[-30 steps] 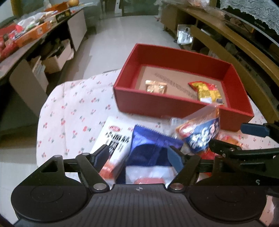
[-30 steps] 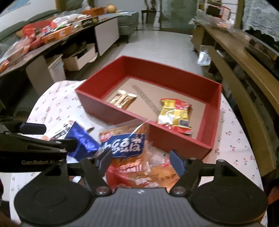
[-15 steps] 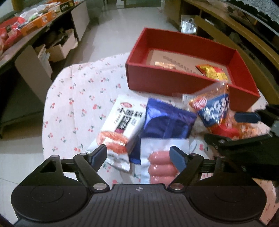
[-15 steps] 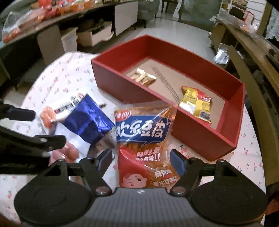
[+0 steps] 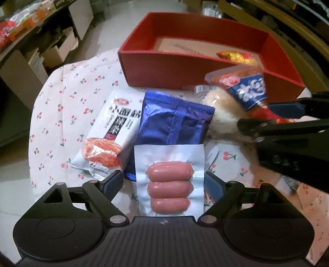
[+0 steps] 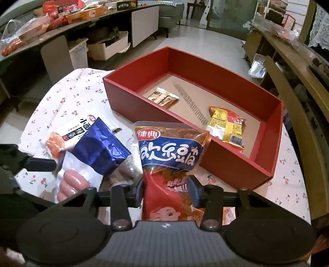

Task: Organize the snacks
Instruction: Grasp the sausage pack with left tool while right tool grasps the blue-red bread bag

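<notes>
A red box (image 5: 164, 67) (image 6: 144, 102) stands at the back of the table, holding a yellow packet (image 6: 226, 123) and gold sachets (image 6: 164, 98). In front lie a white noodle pack (image 5: 115, 123), a blue packet (image 5: 174, 123), a pale bun in clear wrap (image 5: 222, 111) and a sausage pack (image 5: 169, 184). My left gripper (image 5: 163, 182) straddles the sausage pack, its jaws opening and the pads clear of it. My right gripper (image 6: 166, 190) is closing, pads pinching the orange-and-blue snack bag (image 6: 170, 152) (image 5: 246, 88), which stands tilted up off the cloth.
A cherry-print cloth (image 5: 72, 92) covers the round table. A long counter piled with goods (image 6: 61, 18) runs along the back left, with cartons under it. A wooden rail (image 6: 298, 82) runs along the right, close to the box.
The left gripper has sunk onto the sausage pack with its jaws spread wider. The right gripper's jaws have closed in on the snack bag, crumpling its lower end.
</notes>
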The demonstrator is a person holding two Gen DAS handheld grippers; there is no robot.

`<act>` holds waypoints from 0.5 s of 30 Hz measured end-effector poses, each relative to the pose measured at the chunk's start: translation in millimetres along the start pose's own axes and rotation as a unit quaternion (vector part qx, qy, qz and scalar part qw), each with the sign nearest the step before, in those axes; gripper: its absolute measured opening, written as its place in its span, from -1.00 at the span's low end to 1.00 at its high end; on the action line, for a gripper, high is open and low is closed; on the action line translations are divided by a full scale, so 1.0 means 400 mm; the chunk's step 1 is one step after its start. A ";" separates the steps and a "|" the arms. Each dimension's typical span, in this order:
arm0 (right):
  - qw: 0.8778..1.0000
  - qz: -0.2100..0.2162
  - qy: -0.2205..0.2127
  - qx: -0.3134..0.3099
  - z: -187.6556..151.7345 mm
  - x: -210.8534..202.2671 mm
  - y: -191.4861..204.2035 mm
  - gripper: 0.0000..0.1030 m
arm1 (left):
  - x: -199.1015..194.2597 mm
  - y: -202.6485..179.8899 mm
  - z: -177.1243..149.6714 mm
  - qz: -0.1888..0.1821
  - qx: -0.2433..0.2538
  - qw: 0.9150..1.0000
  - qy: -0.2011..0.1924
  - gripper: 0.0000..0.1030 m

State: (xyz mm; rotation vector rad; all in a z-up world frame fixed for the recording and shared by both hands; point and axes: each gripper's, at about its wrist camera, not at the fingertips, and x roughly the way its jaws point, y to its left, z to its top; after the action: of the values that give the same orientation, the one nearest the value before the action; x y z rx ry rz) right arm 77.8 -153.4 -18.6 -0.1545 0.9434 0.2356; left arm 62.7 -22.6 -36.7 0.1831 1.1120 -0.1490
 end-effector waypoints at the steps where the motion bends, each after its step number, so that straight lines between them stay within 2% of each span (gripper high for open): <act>1: 1.000 0.002 -0.001 0.001 -0.001 -0.002 -0.002 -0.06 | 0.004 0.000 -0.002 0.003 0.000 1.000 0.000 0.78; 4: 1.000 0.010 -0.005 0.008 0.002 -0.008 -0.010 -0.10 | 0.018 -0.004 -0.007 0.014 0.003 1.000 0.000 0.78; 6: 1.000 0.014 -0.008 0.013 0.004 -0.013 -0.017 -0.11 | 0.024 -0.007 -0.009 0.012 0.000 1.000 0.002 0.68; 7: 1.000 0.015 -0.009 0.015 0.004 -0.015 -0.021 -0.12 | 0.020 -0.007 -0.010 0.004 -0.002 1.000 0.002 0.50; 8: 1.000 0.016 -0.010 0.016 0.004 -0.016 -0.022 -0.12 | 0.014 -0.009 -0.010 -0.009 -0.002 1.000 0.002 0.44; 15: 0.999 0.021 -0.014 0.026 0.007 -0.027 -0.033 -0.16 | 0.004 -0.004 -0.016 -0.003 0.000 1.000 0.003 0.44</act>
State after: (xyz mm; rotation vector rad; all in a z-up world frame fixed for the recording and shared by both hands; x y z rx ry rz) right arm 77.3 -167.0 -7.9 -0.0833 0.9242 0.2517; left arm 57.6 -22.9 -41.1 0.1799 1.1190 -0.1527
